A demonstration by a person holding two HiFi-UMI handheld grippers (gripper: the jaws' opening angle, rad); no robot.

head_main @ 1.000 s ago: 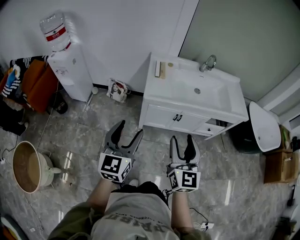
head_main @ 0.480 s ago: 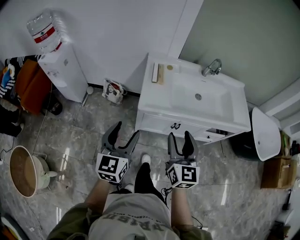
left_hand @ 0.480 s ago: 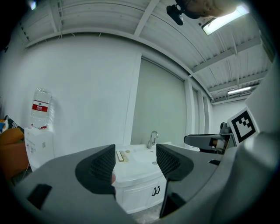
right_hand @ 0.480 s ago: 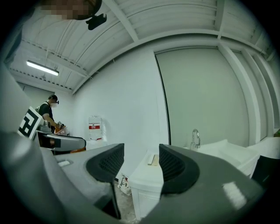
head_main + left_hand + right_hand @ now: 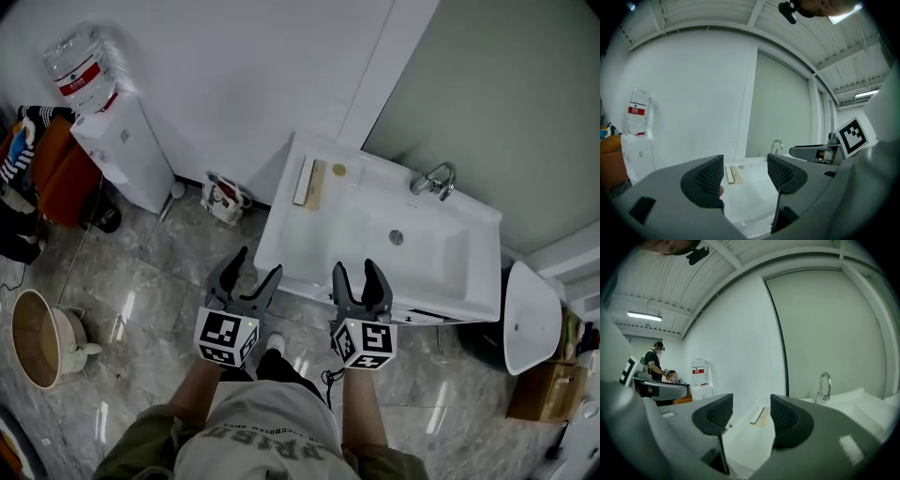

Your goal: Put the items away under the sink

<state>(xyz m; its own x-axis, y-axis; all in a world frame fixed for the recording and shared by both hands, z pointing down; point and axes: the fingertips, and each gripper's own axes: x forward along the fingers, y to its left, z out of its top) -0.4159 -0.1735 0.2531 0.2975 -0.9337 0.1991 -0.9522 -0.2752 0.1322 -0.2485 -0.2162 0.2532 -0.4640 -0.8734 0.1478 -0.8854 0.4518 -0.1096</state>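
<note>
Both of your grippers, left gripper (image 5: 257, 264) and right gripper (image 5: 356, 270), stand wide with nothing between the jaws, just at the front edge of the sink (image 5: 281, 239). The items, flat bars (image 5: 310, 183) and a small round piece (image 5: 338, 171), lie at its back left corner, near the wall. Coming in level, you may shove those low bars off the end or into the basin instead of catching one.

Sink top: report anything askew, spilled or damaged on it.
Nothing stands out. A white bar and a tan bar lie flat side by side at the sink top's left end, a small round piece beside them. No spill shows.
</note>
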